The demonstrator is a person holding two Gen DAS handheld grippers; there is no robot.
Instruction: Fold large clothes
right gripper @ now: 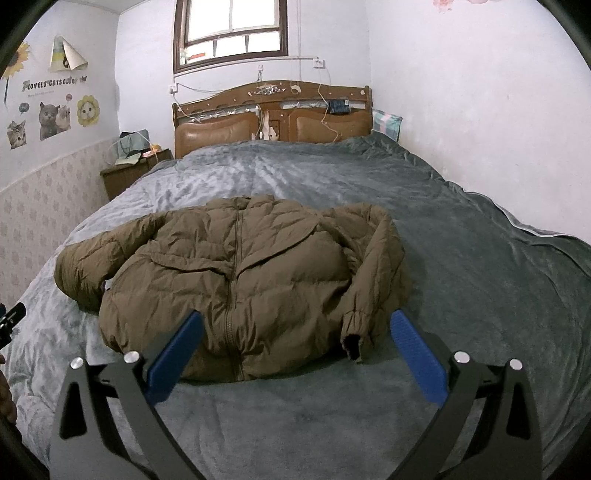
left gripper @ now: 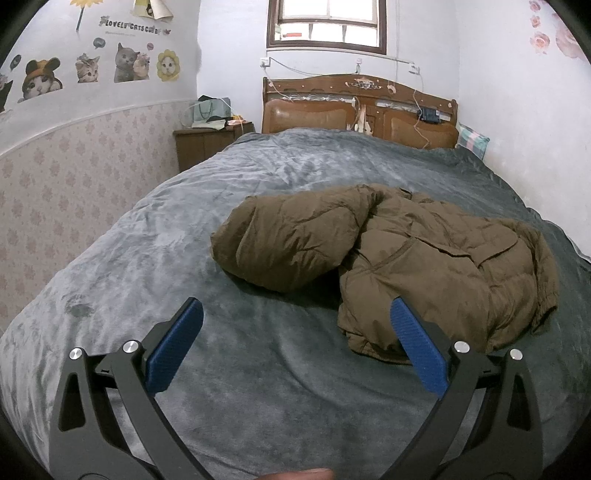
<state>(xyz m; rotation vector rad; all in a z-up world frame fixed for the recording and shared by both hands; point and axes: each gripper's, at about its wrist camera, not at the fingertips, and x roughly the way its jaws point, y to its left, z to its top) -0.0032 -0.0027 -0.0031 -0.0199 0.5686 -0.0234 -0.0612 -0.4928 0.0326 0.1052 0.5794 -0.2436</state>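
Note:
A brown puffer jacket (right gripper: 243,273) lies front up on the grey bed blanket (right gripper: 461,266), zipper closed, hem toward me. Its left sleeve (right gripper: 96,258) spreads out to the left; its right sleeve (right gripper: 373,280) is bent down along the body, with the cuff near the hem. In the left wrist view the jacket (left gripper: 424,266) lies ahead and right, its sleeve (left gripper: 288,240) stretched left. My left gripper (left gripper: 295,317) is open and empty above the blanket (left gripper: 147,258), left of the hem. My right gripper (right gripper: 295,328) is open and empty just before the hem.
A wooden headboard (right gripper: 273,122) with cables stands at the far end under a window (right gripper: 232,33). A nightstand (right gripper: 133,166) with bags sits at the far left. Walls run close along both sides. A pillow (right gripper: 386,123) lies at the far right corner.

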